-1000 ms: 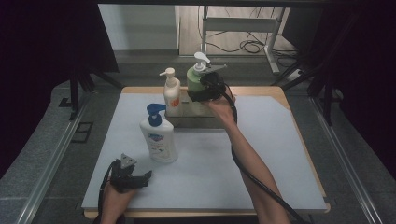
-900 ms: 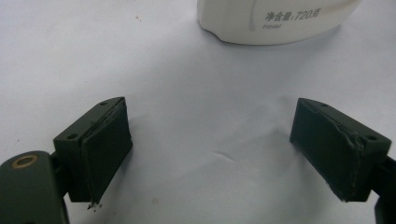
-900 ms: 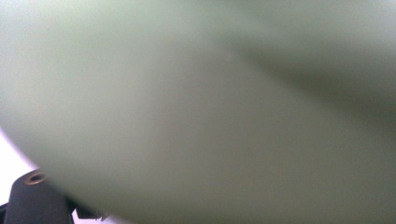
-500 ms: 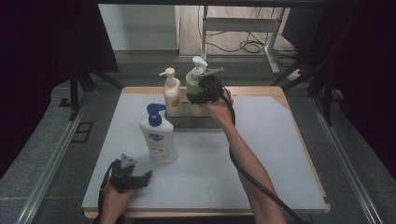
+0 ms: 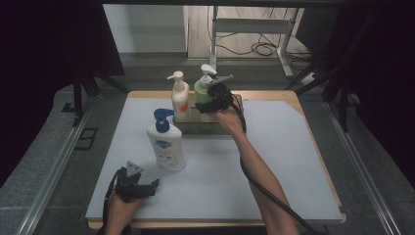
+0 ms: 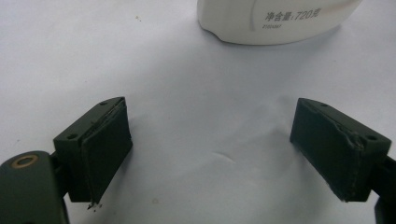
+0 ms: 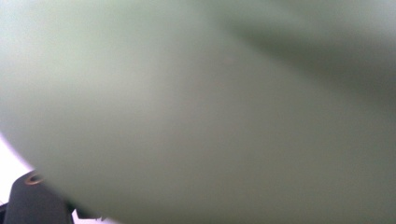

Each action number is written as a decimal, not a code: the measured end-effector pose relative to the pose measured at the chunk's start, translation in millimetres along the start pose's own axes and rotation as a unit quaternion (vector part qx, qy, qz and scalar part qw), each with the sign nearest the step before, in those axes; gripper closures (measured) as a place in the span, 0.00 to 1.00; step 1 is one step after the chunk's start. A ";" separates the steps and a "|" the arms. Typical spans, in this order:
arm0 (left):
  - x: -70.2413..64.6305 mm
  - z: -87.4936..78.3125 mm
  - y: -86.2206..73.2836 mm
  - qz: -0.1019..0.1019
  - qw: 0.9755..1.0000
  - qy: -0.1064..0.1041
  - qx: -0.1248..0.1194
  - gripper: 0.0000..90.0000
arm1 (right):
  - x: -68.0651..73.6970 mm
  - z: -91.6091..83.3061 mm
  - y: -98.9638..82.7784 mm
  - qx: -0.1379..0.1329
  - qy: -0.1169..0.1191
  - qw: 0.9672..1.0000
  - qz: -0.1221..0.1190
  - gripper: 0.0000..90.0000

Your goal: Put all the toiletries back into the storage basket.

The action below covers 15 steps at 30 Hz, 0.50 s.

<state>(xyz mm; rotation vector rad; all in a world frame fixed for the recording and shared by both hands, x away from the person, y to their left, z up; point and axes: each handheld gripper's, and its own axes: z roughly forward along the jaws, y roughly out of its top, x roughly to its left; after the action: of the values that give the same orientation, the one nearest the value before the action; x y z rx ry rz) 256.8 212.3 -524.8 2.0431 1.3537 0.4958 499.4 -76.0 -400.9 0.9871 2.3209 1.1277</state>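
My right gripper (image 5: 205, 102) is shut on a green pump bottle (image 5: 202, 88) and holds it upright over a low dark tray (image 5: 208, 128) at the back of the table. In the right gripper view the green bottle (image 7: 210, 116) is a blur right up against the camera. A cream pump bottle (image 5: 180, 100) stands in the tray just left of it. A white bottle with a blue pump (image 5: 166, 144) stands on the mat in front. My left gripper (image 5: 152, 186) rests near the front left edge, open (image 6: 210, 149), with the white bottle's base (image 6: 275, 18) ahead of its jaws.
A pale mat (image 5: 293, 161) covers the wooden table (image 5: 293, 95). Dark curtains and metal rails flank both sides. A desk frame and cables stand on the floor beyond the table's far edge.
My right gripper has come down a little with the green bottle, toward the tray. The left gripper has stayed where it was.
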 end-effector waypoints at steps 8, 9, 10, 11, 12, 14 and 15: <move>0.0 -0.1 0.0 0.000 1.000 0.000 0.000 0.13 | 0.4 6.2 -7.4 0.009 0.003 1.000 0.002 0.14; 0.0 -0.1 0.0 0.000 1.000 0.000 0.000 0.13 | 0.4 7.0 -8.2 0.009 0.004 1.000 0.002 0.14; 0.0 -0.1 0.0 0.000 1.000 0.000 0.001 0.13 | 0.4 7.8 -8.9 0.011 0.003 1.000 0.002 0.14; 0.0 -0.1 0.0 0.000 1.000 0.000 0.000 0.13 | 0.6 8.5 -9.5 0.012 0.004 1.000 0.002 0.14; 0.0 -0.1 0.0 0.000 1.000 0.000 0.001 0.13 | 0.7 9.2 -10.0 0.013 0.004 1.000 0.003 0.14; 0.0 -0.1 0.0 0.000 1.000 0.000 0.001 0.13 | 0.4 10.7 -11.2 0.013 0.005 1.000 0.002 0.14; 0.0 -0.1 0.1 0.000 1.000 0.000 0.001 0.13 | 0.3 11.2 -11.8 0.015 0.004 1.000 0.002 0.14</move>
<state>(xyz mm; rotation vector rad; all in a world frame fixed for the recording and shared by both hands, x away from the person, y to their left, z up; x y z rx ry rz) 256.8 212.3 -524.7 2.0440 1.3542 0.4956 500.8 -75.0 -417.1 0.9998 2.3493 1.1044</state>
